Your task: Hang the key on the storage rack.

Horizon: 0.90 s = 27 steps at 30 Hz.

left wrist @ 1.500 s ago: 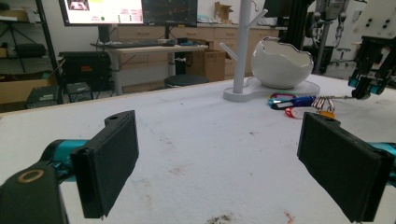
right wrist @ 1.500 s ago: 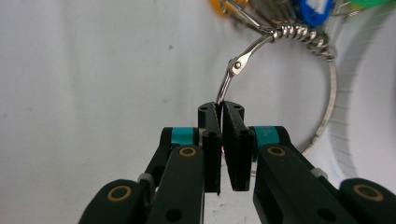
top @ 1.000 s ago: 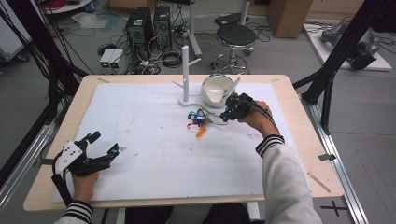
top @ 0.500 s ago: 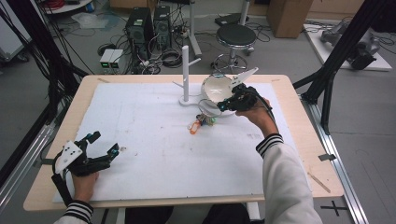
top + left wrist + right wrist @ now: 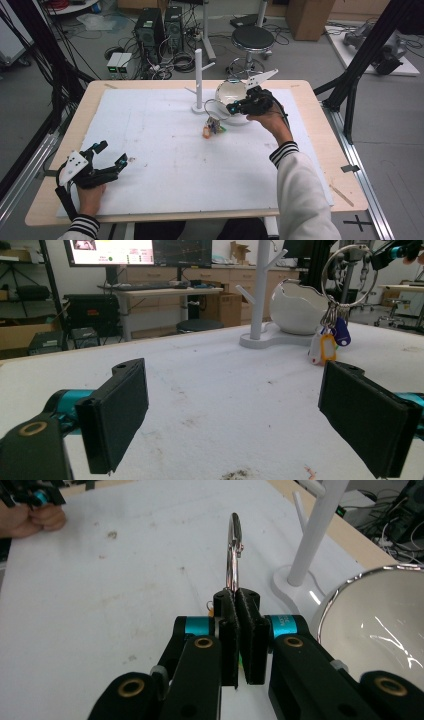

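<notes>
The right gripper [image 5: 239, 630] has its jaws pinching a big metal ring [image 5: 233, 555] with colored key tags [image 5: 212, 127] hanging under it, just beside the white bowl [image 5: 231, 97]. Far from the bowl, the left gripper [image 5: 107, 157] rests on the table [image 5: 165, 165], jaws spread wide

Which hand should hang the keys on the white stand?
Probably the right. The right gripper is shut on the key ring and holds it up beside the white stand. The left gripper is open, holding nothing, at the table's near corner far from the stand.
</notes>
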Each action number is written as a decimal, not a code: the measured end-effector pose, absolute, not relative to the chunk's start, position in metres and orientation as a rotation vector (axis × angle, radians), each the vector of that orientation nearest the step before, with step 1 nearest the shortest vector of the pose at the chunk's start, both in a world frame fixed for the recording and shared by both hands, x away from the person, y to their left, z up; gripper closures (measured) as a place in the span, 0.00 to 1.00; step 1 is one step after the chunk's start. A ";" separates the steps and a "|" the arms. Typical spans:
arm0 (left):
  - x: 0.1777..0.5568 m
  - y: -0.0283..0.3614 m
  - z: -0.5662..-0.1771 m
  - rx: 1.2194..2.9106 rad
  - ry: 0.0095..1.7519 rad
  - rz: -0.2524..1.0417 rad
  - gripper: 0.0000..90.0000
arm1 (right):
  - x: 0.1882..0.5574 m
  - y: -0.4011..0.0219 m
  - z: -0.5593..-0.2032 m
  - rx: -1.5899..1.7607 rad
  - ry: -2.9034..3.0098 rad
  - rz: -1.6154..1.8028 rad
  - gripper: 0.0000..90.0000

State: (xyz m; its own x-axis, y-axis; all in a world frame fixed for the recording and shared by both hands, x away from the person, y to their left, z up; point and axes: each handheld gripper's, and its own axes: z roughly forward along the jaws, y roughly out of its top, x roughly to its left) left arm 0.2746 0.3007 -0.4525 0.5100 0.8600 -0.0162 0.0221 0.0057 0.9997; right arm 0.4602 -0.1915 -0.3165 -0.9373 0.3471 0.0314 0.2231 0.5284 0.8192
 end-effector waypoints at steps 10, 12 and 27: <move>0.274 0.301 -0.453 1.421 0.826 0.786 0.15 | 0.468 -0.174 -0.310 0.489 2.590 1.431 0.98; 0.274 0.301 -0.453 1.421 0.825 0.787 0.14 | 0.470 -0.171 -0.309 0.500 2.579 1.448 0.98; 0.275 0.301 -0.452 1.424 0.825 0.790 0.14 | 0.480 -0.154 -0.312 0.642 2.471 1.514 0.98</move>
